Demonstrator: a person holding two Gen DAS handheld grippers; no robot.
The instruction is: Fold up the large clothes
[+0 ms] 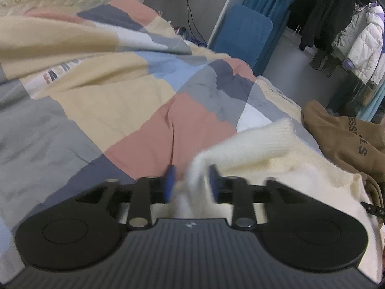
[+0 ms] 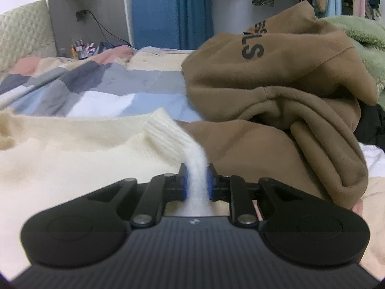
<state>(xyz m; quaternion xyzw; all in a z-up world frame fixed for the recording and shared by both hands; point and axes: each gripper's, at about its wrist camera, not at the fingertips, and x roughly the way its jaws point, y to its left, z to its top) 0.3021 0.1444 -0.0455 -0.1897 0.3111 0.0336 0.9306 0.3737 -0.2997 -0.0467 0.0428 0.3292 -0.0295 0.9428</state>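
The left gripper (image 1: 191, 184) stands about half open: cream knit runs up between its blue pads (image 1: 170, 183) with a gap on the left side, so the cloth looks slack there rather than pinched, though motion blur makes contact on the right pad hard to judge. The right gripper (image 2: 196, 183) is nearly closed, its pads pressing a fold of the cream sweater (image 2: 72, 159) just behind the ribbed cuff (image 2: 166, 137), which lies straight ahead of the jaws.

Risks, as I judge them: if the hands lift now, the left side drops while the right side holds, and the fold skews. The brown hoodie (image 2: 276, 91) sits just right of the right jaws, touching the sweater's edge; a pull may drag it along or snag its drawcord. The patchwork bedcover (image 1: 120, 110) under and ahead of the left jaws is loose and may ruck up with the knit.

Count: two grippers, one cream sweater, one ribbed cuff in view, one brown hoodie, one green fleece (image 2: 361, 38) behind it, one bedcover.
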